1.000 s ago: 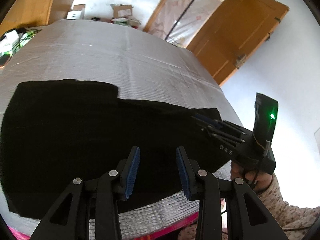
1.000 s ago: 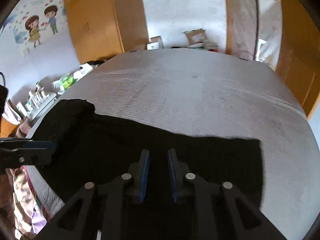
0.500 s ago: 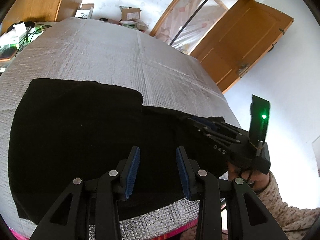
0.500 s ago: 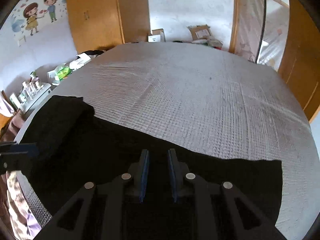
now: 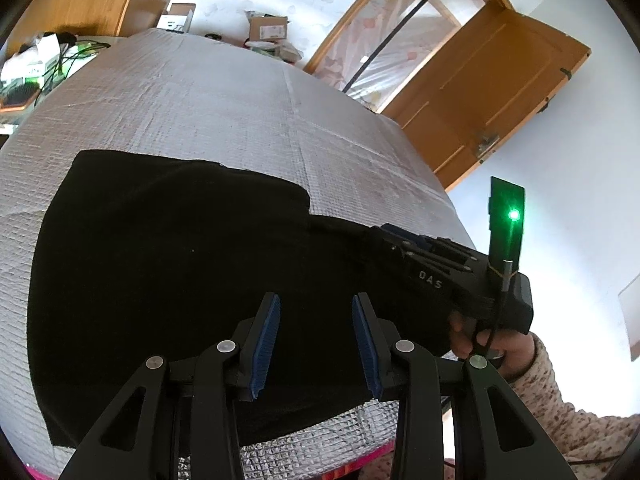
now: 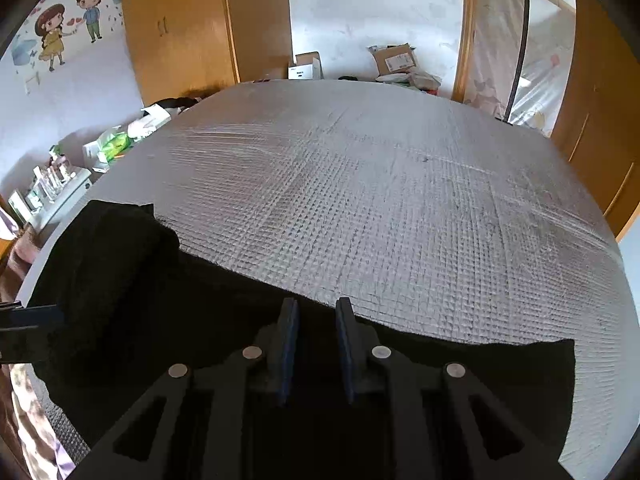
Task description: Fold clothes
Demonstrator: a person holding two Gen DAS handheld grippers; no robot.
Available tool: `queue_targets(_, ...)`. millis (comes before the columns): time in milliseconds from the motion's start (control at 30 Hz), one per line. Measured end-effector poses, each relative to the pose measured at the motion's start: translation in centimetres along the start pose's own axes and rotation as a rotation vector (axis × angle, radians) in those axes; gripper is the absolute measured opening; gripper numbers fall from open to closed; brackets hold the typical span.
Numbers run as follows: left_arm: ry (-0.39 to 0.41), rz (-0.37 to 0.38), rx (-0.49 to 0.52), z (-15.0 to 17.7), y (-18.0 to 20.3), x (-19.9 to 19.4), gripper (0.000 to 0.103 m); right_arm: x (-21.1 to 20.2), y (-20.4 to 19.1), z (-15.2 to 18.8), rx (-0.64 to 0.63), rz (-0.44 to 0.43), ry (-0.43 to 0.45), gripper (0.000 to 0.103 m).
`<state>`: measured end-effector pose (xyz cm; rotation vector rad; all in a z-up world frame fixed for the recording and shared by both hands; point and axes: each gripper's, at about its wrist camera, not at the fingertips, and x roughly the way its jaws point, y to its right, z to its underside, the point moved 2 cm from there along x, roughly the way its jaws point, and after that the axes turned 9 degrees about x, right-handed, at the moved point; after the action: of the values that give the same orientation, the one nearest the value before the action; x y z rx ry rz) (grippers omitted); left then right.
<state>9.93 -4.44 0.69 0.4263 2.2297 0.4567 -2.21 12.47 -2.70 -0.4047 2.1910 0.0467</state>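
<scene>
A black garment (image 5: 168, 280) lies flat on the silver quilted table top (image 5: 240, 112), near its front edge; it also shows in the right wrist view (image 6: 460, 380), with a doubled-over part at the left (image 6: 108, 264). My left gripper (image 5: 316, 312) is open and empty, hovering above the garment. My right gripper (image 6: 316, 316) is open with a narrow gap, low over the garment's far edge. In the left wrist view the right gripper (image 5: 400, 240) reaches in from the right over the cloth.
The quilted table top (image 6: 380, 200) stretches far beyond the garment. Boxes (image 6: 394, 58) stand on the floor at the back wall. A shelf with bottles and packets (image 6: 60, 176) is at the left. A wooden door (image 5: 488, 92) is at the right.
Both grippers have drawn back and tilted, so more bare table shows. The garment's far edge now sits lower in the right wrist view. The gripper openings are unchanged.
</scene>
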Motion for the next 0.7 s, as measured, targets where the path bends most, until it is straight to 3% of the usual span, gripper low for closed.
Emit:
queue_targets(100,0.002,0.005,-0.005,0.0,-0.4,0.1,0.039,0.4,-0.4,-0.1,-0.019,0.025,-0.007,0.020)
queue_targets(267,0.000,0.022,-0.001,-0.1,-0.6,0.2,0.039,-1.8,0.3,0.2,0.003,-0.035,0.032,0.020)
queue_targets(433,-0.005,0.024,-0.006,-0.1,-1.2,0.4,0.039,-3.3,1.7,3.0,0.004,-0.046,-0.007,0.020)
queue_targets(700,-0.005,0.020,-0.004,0.0,-1.5,-0.3,0.039,-5.3,-0.1,6.9,-0.026,-0.107,-0.004,0.020)
